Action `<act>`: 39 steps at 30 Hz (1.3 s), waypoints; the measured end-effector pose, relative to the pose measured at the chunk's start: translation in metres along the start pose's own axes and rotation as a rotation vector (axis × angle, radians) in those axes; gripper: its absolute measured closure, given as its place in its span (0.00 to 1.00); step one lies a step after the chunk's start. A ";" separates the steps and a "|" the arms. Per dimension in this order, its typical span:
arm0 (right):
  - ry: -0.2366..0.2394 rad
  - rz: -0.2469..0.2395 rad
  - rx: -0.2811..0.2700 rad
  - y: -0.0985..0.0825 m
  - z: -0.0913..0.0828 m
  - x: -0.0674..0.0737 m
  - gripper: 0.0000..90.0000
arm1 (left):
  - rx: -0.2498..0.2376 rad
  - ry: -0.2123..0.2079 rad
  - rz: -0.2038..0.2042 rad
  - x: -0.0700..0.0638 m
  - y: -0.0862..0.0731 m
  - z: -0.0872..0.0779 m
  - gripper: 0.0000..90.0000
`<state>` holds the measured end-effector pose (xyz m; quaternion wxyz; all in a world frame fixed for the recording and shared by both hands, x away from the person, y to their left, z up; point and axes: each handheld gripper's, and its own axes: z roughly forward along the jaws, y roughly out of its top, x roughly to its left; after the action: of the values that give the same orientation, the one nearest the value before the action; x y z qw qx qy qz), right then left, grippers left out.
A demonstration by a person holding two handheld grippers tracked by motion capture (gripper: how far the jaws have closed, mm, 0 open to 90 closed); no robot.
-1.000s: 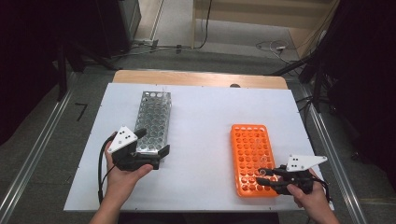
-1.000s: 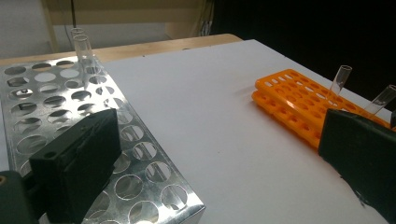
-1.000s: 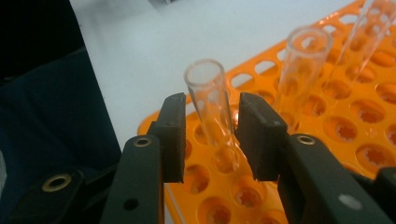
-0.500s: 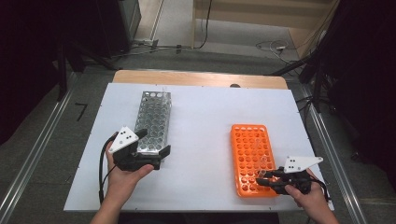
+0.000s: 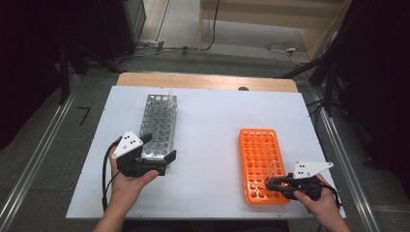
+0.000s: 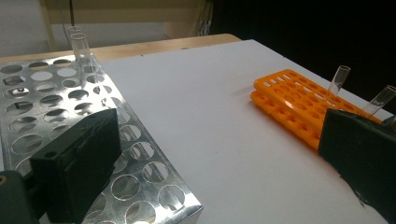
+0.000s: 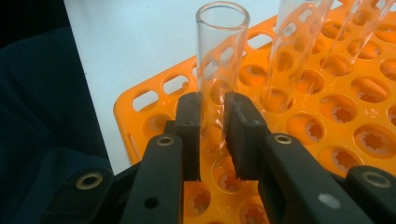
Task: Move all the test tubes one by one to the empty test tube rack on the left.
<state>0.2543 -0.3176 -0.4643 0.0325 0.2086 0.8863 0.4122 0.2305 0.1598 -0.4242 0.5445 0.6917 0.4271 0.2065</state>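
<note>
Clear glass test tube (image 7: 220,70) stood in a hole near the front right corner of the orange plastic tube rack (image 5: 261,164), which lay toward the white worktop's (image 5: 212,125) right edge; the right gripper (image 7: 214,133) had just been closing and now pinched it. Lifted off-vertical, the tube could bind in its hole and drag the light rack or crack. The left gripper (image 6: 219,158), jaws spread, rested by the silver metal rack (image 6: 70,121).

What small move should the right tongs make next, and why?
Probably lift straight up: the right tongs, whose jaws have just been closing, now pinch the clear glass test tube standing upright in the orange plastic rack, so it should slide out.
</note>
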 end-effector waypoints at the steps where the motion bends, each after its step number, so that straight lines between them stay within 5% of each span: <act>1: 0.003 0.007 0.000 0.001 0.000 0.000 0.81 | 0.001 0.000 -0.001 0.000 0.000 0.000 0.00; 23: 0.004 0.043 -0.101 0.028 -0.020 0.008 0.82 | 0.004 -0.022 0.011 -0.009 0.002 0.003 0.00; 39: 0.009 0.063 -0.145 0.060 0.003 0.026 0.82 | 0.006 -0.092 0.032 -0.028 0.007 0.009 0.00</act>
<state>0.2521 -0.2704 -0.4186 0.0304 0.2315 0.8474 0.4769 0.2246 0.1315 -0.4159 0.5582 0.7089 0.3910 0.1819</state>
